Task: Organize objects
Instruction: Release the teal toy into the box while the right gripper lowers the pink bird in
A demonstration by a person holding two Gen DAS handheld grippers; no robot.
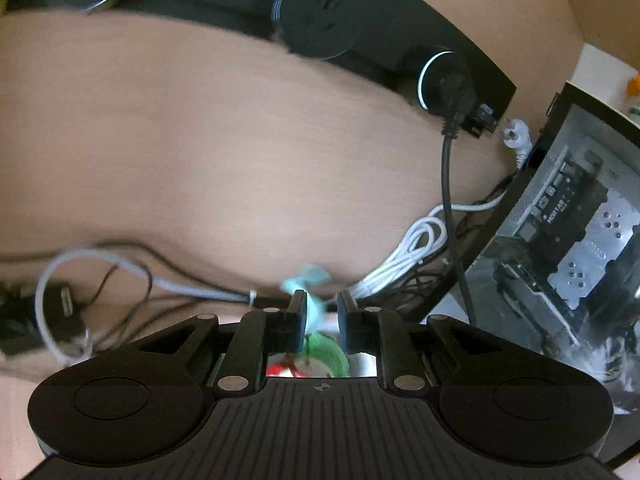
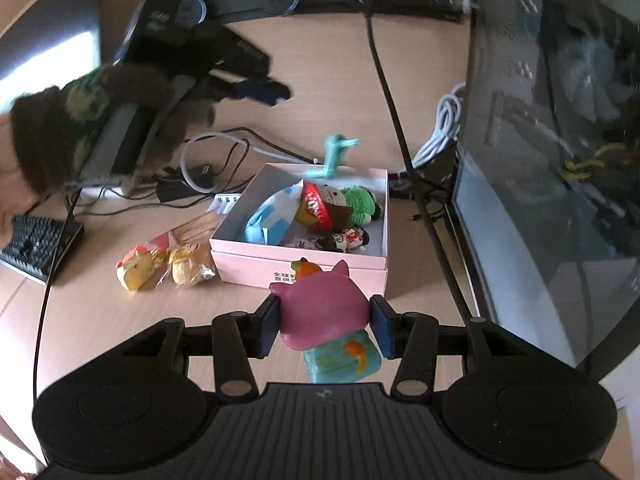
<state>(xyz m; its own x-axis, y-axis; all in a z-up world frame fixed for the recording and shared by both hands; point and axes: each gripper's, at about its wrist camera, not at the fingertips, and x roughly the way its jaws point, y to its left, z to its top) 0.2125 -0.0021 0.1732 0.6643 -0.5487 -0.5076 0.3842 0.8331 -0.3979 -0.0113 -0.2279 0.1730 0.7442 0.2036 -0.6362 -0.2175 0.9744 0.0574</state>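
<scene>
Clearly the step in hand is carrying a toy to the pink box [image 2: 304,268], which sits on the table [image 2: 340,92] just ahead of the right claw [image 2: 325,322]. That claw is part open and clamped on a pink pig-like squeeze toy [image 2: 324,312], its 2 pads pressing the toy's sides; a teal base with an orange mark [image 2: 342,360] hangs below the jaws. Inside the box, further ahead, lie a blue-and-white pouch [image 2: 272,216], a red-and-brown crocheted doll [image 2: 320,204], a green crocheted figure [image 2: 360,202] and a small black-and-red figure [image 2: 346,238]. To the left of the claw, beside the box, 2 yellow wrapped toys [image 2: 160,268] wait on the table. A teal clip-like piece [image 2: 334,152] shows at the box's far rim.

The left claw [image 1: 322,308] is nearly closed; whether it pinches the blurred teal scrap [image 1: 310,280] by its left pad I cannot tell. Beyond it run cables [image 1: 120,280] and a black power strip [image 1: 360,32].

Next, I judge, the right claw should move forward over the open box, lower, and let go, then the yellow toys follow.
</scene>
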